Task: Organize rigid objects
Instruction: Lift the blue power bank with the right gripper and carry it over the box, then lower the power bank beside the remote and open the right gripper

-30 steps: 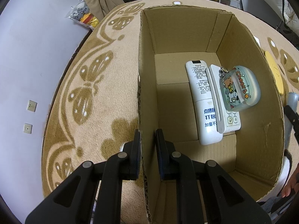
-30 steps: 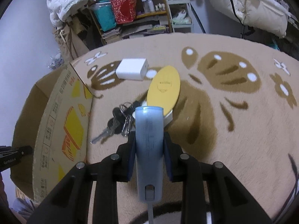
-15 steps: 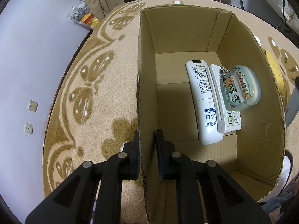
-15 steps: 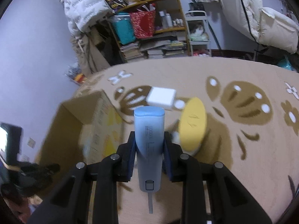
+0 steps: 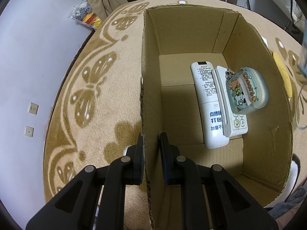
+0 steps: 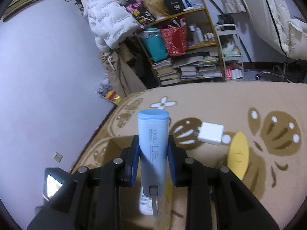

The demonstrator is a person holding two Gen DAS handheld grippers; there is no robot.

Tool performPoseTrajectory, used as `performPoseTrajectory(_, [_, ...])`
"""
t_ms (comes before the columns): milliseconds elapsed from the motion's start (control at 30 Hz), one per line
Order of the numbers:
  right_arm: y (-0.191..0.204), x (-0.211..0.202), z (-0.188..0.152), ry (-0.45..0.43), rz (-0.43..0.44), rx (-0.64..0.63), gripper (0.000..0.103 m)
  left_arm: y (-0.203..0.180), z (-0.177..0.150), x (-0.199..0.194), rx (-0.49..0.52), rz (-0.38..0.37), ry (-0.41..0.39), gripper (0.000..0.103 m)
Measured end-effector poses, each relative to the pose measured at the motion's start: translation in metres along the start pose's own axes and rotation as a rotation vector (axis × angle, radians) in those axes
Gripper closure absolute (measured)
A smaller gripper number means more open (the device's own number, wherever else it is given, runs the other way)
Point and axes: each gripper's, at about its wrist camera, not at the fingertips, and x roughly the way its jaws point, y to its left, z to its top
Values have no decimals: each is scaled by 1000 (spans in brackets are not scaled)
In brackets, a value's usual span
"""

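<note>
Left wrist view: the left gripper sits at lower centre of the frame, its jaws straddling the near left wall of the cardboard box, one finger outside and one inside. The outer pad lies against the cardboard; a narrow gap shows at the inner pad, so whether the wall is actually pinched cannot be told. The box stands open-topped on a beige carpet with a brown butterfly pattern.

Box contents, right half of the floor: a white remote lying lengthwise with blue printed characters on its near end; a second white remote with buttons lying partly on top of it; a clear cartoon-printed case with a keyring, resting on the second remote and against the right wall. The left half of the box floor is bare cardboard.

Right wrist view: the right gripper at centre frame is clamped on a light blue power bank, held upright between the blue pads, rounded cap pointing up and away, port end toward the camera. It is held in the air above the box opening, whose rim shows just behind the fingers.

On the carpet to the right of centre: a white charger, and just beside it a yellow oval object. A cluttered shelf stands in the upper frame.
</note>
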Motion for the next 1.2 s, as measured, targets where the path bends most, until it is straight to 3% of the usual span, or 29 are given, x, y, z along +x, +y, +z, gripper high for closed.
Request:
performPoseTrajectory(133, [14,7,1,10,38,-11,74,0,0,0,-1,-2,1,88])
performPoseTrajectory(367, [32,50,-17,149,21,-119,74,0,0,0,-2,-4,1,88])
performPoseTrajectory(700, [18,96,-43,299,10,-82,74,-2,0,2,-1,-3,0,88])
performPoseTrajectory(1000, [21,105,-48,301,-13,-90,73,0,-1,0,-4,-13,-2,88])
performPoseTrajectory(1200, [20,92,-38,239,-14,-90,73,1,0,0,-8,-13,2,88])
